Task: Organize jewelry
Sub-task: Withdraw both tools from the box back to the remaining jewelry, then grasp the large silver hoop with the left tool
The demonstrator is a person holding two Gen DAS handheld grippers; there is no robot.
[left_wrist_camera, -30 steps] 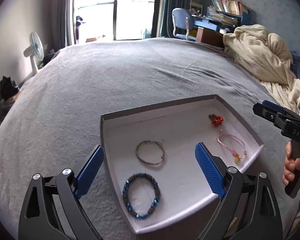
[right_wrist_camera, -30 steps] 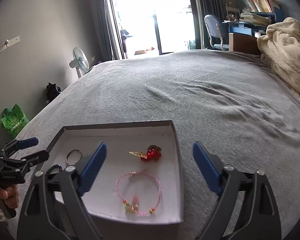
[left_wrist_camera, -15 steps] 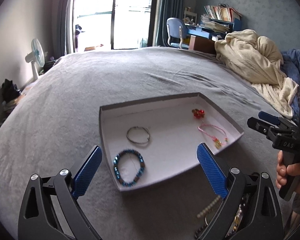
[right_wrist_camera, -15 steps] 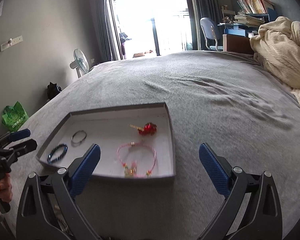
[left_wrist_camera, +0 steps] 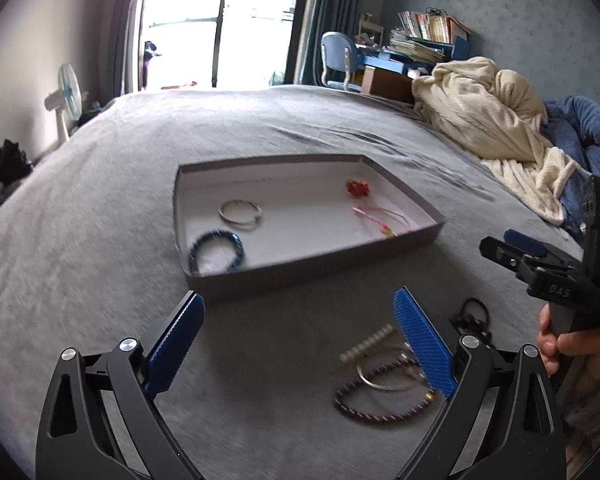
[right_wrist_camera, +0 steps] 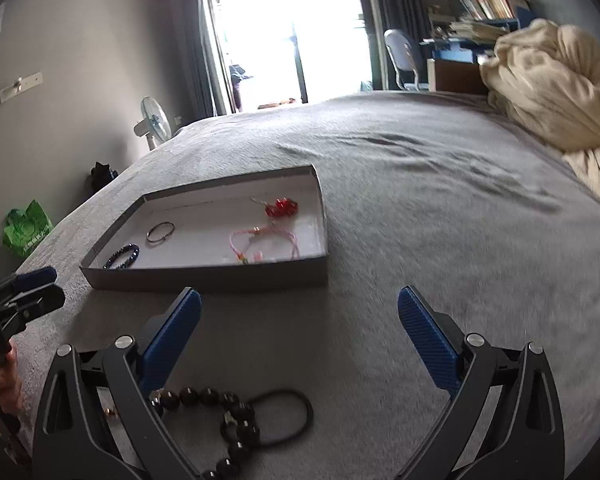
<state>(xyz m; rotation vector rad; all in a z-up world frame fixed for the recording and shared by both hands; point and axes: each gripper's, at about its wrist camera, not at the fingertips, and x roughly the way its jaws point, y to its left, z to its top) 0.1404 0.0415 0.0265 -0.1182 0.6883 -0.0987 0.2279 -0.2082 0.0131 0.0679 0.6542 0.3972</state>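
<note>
A shallow grey box (left_wrist_camera: 312, 270) with a white floor lies on the grey bed. It holds a silver ring bracelet (left_wrist_camera: 240, 213), a blue beaded bracelet (left_wrist_camera: 216, 250), a red charm (left_wrist_camera: 358, 188) and a pink cord bracelet (left_wrist_camera: 384, 220). Loose pieces lie on the bed in front of it: a dark beaded bracelet (left_wrist_camera: 380, 410), a silver bangle (left_wrist_camera: 384, 378), a white bead strand (left_wrist_camera: 366, 346) and a black bead bracelet (right_wrist_camera: 236, 420) with a cord loop. My left gripper (left_wrist_camera: 298, 298) hangs open and empty beside this pile. My right gripper (right_wrist_camera: 299, 295) is open and empty above it.
A cream blanket (left_wrist_camera: 488, 120) and a blue one (left_wrist_camera: 588, 132) are heaped at the bed's right. A fan (left_wrist_camera: 66, 100) and a green bag (right_wrist_camera: 26, 228) stand by the left wall. A desk with books and a chair stand beyond the bed.
Both grippers have drawn back from over the box toward the bed's near side. The loose pile of jewelry has come into view under them.
</note>
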